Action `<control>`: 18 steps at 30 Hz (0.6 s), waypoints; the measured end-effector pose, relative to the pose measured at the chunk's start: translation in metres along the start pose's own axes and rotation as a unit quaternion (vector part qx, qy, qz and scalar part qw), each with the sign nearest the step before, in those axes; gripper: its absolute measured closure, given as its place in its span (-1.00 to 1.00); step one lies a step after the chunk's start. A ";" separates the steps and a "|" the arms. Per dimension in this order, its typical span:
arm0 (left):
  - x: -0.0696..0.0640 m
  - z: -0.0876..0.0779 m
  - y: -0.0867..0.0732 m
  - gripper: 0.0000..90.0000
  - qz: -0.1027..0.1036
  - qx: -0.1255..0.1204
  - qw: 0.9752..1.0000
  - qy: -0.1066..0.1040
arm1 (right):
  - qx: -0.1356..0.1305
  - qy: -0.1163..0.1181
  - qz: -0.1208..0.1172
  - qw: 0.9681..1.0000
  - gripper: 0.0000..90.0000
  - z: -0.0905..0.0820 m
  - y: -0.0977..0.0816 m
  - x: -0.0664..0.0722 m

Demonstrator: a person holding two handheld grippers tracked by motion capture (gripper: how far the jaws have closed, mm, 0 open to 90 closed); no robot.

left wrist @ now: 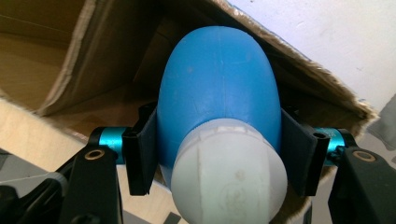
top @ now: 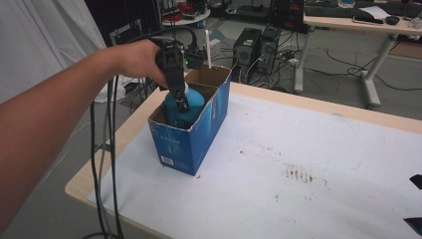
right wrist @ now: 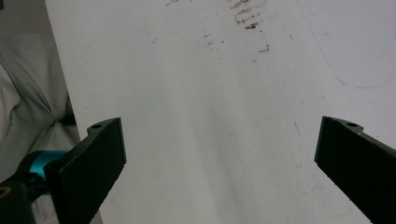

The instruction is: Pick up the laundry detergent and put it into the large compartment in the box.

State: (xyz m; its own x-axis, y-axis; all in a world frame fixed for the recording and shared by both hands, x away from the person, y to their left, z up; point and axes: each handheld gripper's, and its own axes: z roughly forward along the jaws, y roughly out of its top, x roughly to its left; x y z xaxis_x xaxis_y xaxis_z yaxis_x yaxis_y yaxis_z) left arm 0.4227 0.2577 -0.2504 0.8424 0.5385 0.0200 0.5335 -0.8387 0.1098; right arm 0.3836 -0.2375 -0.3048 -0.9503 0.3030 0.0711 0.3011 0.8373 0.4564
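one blue bottle [left wrist: 217,88] clamped in the left gripper [left wrist: 217,158] jaws just below its white cap [left wrist: 229,172], inside the box [top: 191,134] near the table's [top: 318,164] left edge — smooth, rounded, likely slippery; narrow neck grips best. right gripper [right wrist: 219,154] jaws open, empty.

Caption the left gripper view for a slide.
Left gripper clamps a blue bottle over an open cardboard box.

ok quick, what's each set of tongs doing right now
Left tongs: closed on the blue bottle, inside the cardboard box.
Right tongs: open, holding nothing, above the white table.
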 end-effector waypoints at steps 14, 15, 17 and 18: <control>0.002 0.017 -0.002 -0.16 -0.001 0.000 1.000 -0.004 | 0.004 0.002 0.001 1.000 -0.98 0.002 0.000 0.000; 0.002 0.017 -0.002 -0.16 -0.001 0.000 1.000 -0.004 | 0.004 0.002 0.001 1.000 -0.98 0.002 0.000 0.000; 0.002 0.017 -0.002 -0.16 -0.004 -0.001 1.000 -0.004 | 0.004 0.001 0.003 1.000 -0.98 0.003 0.000 0.000; 0.002 0.017 -0.002 -0.16 -0.005 0.000 1.000 -0.004 | 0.005 0.001 0.005 1.000 -0.98 0.003 0.000 0.001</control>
State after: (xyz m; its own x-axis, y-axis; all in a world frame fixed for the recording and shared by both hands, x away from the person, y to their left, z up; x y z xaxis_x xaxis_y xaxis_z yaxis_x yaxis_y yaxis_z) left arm 0.4249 0.2588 -0.2680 0.8372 0.5468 0.0104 0.5426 -0.8328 0.1095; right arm 0.3832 -0.2362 -0.3072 -0.9472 0.3112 0.0776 0.3120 0.8384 0.4469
